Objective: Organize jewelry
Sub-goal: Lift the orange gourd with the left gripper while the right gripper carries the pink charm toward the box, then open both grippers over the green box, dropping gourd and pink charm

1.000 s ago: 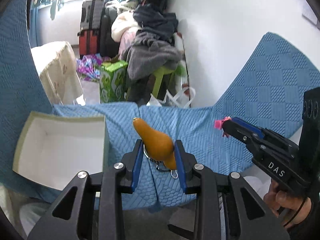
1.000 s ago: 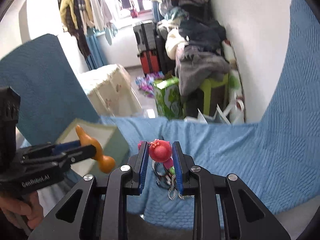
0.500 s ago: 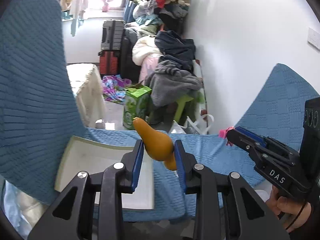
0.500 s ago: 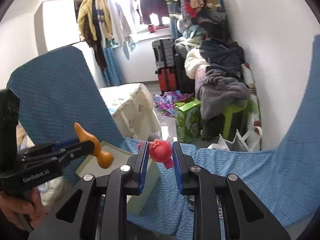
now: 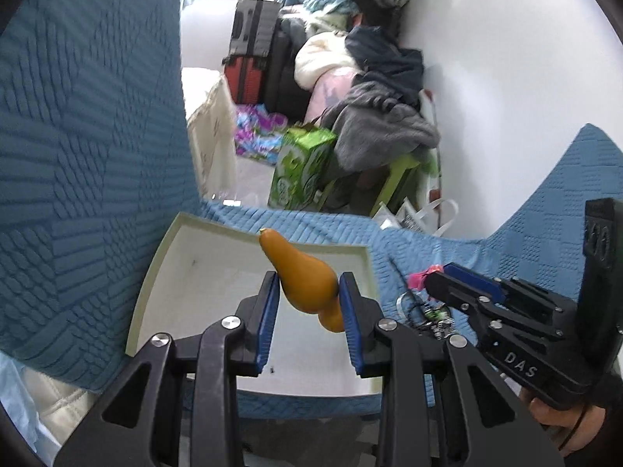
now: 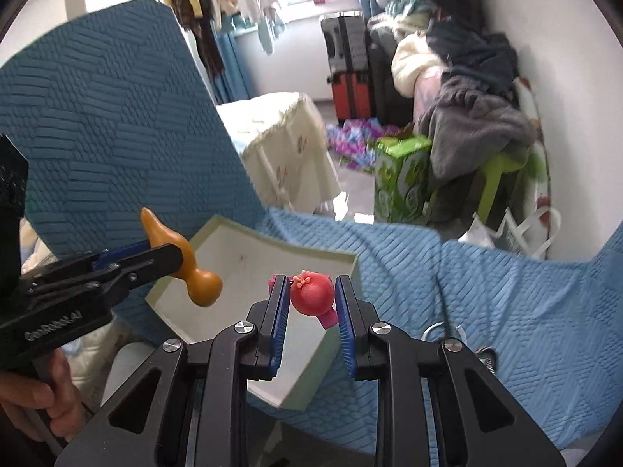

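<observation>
place: home bedroom | evidence: hanging clothes by window | suitcases | heaped laundry | blue quilted cover | cluttered floor

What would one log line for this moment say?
left gripper: shut on orange gourd charm | right gripper: shut on red ball charm | both above open white box
</observation>
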The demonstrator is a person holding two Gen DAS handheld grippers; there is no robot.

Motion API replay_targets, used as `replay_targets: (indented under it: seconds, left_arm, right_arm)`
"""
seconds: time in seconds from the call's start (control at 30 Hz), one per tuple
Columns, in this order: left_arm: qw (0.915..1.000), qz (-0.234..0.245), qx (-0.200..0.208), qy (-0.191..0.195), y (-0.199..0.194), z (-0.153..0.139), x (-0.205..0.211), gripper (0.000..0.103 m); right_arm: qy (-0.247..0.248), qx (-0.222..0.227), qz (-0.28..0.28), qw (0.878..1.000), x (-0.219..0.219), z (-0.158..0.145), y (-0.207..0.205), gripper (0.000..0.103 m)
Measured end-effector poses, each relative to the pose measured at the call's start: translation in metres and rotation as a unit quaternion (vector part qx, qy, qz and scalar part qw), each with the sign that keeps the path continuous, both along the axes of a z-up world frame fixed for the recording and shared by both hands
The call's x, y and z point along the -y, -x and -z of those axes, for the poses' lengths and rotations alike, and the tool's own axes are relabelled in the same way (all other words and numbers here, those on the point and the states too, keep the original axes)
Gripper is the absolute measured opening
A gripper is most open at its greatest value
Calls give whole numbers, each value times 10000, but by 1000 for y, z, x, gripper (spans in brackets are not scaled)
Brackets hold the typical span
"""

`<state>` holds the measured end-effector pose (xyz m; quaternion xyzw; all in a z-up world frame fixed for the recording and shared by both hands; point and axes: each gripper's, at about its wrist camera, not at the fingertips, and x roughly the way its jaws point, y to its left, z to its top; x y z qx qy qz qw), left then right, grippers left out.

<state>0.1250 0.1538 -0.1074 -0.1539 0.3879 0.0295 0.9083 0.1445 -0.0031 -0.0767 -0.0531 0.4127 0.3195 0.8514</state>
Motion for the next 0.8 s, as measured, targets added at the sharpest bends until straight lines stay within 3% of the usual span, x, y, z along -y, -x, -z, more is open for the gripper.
replay_targets:
  seconds: [0.17, 0.43, 0.8]
  left_arm:
    - [9993, -47, -378, 61, -11, 36, -15, 32]
    - [9970, -71, -741, 211, -23, 70, -27, 32]
    - [9968, -54, -763, 222, -22, 63, -22, 35]
  right_arm:
    - [300, -201, -141, 9992, -19, 28, -10, 22]
    - [624, -428, -358, 9965, -39, 58, -18, 22]
    - [575, -362, -394, 9969, -35, 54, -20, 23]
